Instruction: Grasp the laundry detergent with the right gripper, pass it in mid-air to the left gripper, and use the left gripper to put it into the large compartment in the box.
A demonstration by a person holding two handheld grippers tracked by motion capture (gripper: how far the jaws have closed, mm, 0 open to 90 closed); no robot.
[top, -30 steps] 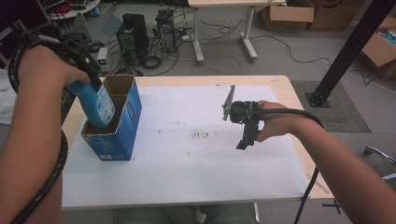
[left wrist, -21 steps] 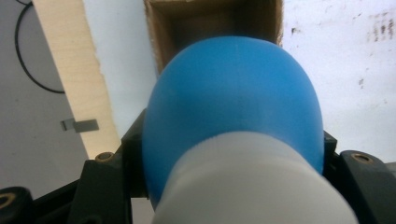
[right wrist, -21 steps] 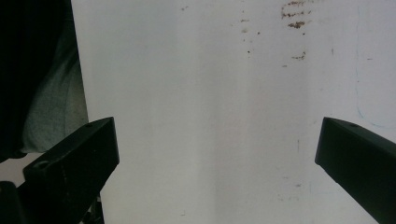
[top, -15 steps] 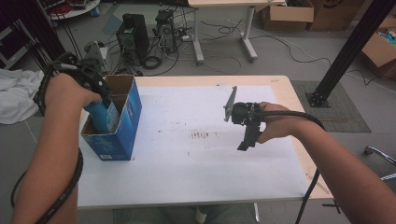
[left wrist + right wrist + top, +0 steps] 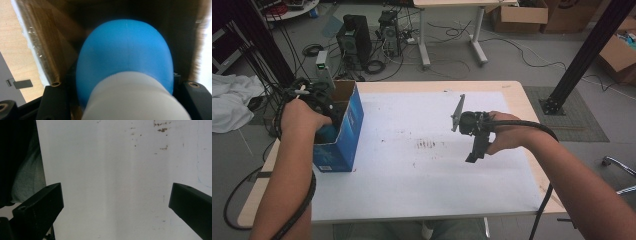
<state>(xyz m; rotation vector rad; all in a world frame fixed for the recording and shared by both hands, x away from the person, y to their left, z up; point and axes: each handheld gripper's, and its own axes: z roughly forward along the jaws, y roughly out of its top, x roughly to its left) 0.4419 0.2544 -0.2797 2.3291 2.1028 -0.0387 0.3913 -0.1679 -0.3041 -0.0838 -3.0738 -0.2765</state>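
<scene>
A blue bottle (image 5: 125, 55) with a white cap (image 5: 132, 100) is clamped between the jaws of my left gripper (image 5: 124, 85), bottom end pointing away from the camera. In the high view my left gripper (image 5: 326, 126) reaches down into the open blue cardboard box (image 5: 346, 137) at the table's left edge, and only a sliver of the bottle (image 5: 330, 133) shows inside. The box's brown inner walls (image 5: 47, 42) surround the bottle. My right gripper (image 5: 475, 150) hovers over the middle right of the table, jaws wide apart with nothing between them (image 5: 116, 202).
A white sheet (image 5: 412, 165) with small brown stains (image 5: 428, 144) covers the wooden table. Computers and cables (image 5: 362, 42) lie on the floor beyond the far edge, and a black post (image 5: 584, 55) rises at the right.
My left hand has sunk, carrying the blue bottle from above the box rim down inside the box. The right hand has kept still.
</scene>
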